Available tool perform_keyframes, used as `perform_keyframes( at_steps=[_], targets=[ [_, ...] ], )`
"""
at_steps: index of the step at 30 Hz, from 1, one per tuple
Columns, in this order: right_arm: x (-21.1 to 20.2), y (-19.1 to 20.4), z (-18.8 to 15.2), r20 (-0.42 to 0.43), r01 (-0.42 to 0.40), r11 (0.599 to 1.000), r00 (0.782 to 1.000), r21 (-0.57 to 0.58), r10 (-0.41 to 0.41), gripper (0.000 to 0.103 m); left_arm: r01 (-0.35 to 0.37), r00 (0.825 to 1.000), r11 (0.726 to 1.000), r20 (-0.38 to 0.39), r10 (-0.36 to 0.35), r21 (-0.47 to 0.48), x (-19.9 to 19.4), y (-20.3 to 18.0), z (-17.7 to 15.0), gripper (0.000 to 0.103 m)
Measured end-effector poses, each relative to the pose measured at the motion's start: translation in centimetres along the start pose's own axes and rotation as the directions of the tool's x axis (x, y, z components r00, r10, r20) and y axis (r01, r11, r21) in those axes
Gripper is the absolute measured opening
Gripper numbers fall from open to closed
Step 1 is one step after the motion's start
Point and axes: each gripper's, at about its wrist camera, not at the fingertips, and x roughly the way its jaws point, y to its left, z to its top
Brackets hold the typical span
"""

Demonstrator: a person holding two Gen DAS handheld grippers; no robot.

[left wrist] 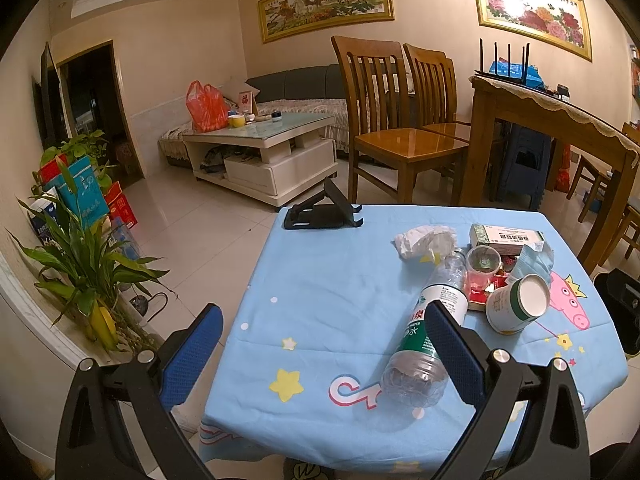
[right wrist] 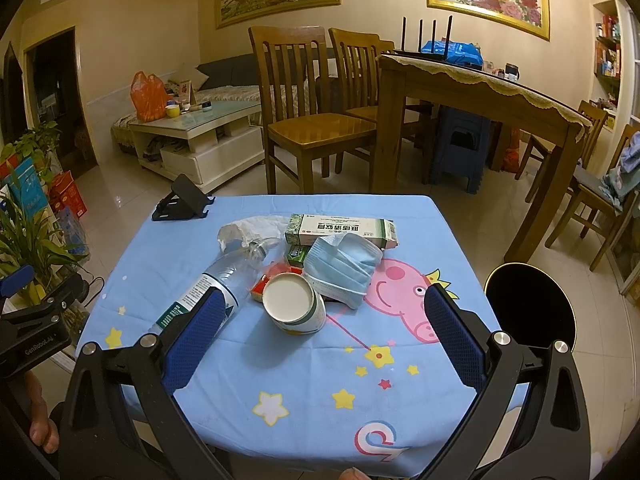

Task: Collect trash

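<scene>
Both claws wide open, gripping nothing. Left claw [left wrist: 320,344] hanging over the near left part of the desk [left wrist: 320,280], its right finger pad [left wrist: 454,354] just in front of the clear water bottle [left wrist: 430,326]. Right claw [right wrist: 322,330] hovering above the near edge of the desk [right wrist: 304,392], aimed at the heap of trash. Left claw [right wrist: 16,280] showing at the left rim of the right wrist view, off the desk's left edge. All the trash bunched toward the far right half of the desk, on the blue cartoon cloth. Water bottle [right wrist: 218,280] lying flat on its side, neck toward the far edge, base toward the near left. Paper cup [right wrist: 296,306] tipped over just right of the bottle, white inside facing the near edge. Blue face mask [right wrist: 344,264] draped right behind the cup, touching it. Long green-and-white carton [right wrist: 342,230] along the far side of the pile, behind the mask. Crumpled white tissue [right wrist: 248,228] at the far left of the heap, by the bottle's neck. Small clear plastic cup [left wrist: 482,264] lying between bottle and mask, on top of red packaging [right wrist: 266,280]. Black phone stand [right wrist: 182,200] alone at the far left corner, well apart from the trash. Black round bin [right wrist: 528,304] on the floor just off the desk's right edge.
</scene>
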Motion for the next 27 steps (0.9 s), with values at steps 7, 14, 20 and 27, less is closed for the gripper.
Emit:
perform_keyframes(
  at_steps=[7,14,20,27],
  targets=[
    [-0.03,-0.04,0.10,0.001,0.000,1.000,1.000,0.000,0.000,0.098,-0.001,1.000,1.000,0.000,0.001,0.003,0.06,-0.03,-0.16,0.097],
    [0.01,-0.05,0.02,0.000,-0.001,1.000,1.000,0.000,0.001,0.098,-0.009,1.000,1.000,-0.001,0.009,0.008,0.16,0.06,-0.16,0.097],
    [-0.07,-0.18,-0.13,0.000,0.000,1.000,1.000,0.000,0.000,0.098,-0.005,1.000,1.000,-0.003,0.005,0.008,0.16,0.05,-0.15,0.097],
    [-0.06,-0.21,-0.26,0.000,0.002,1.000,1.000,0.000,-0.002,0.098,-0.007,1.000,1.000,-0.003,0.007,0.007,0.07,-0.02,-0.04,0.097]
  ],
)
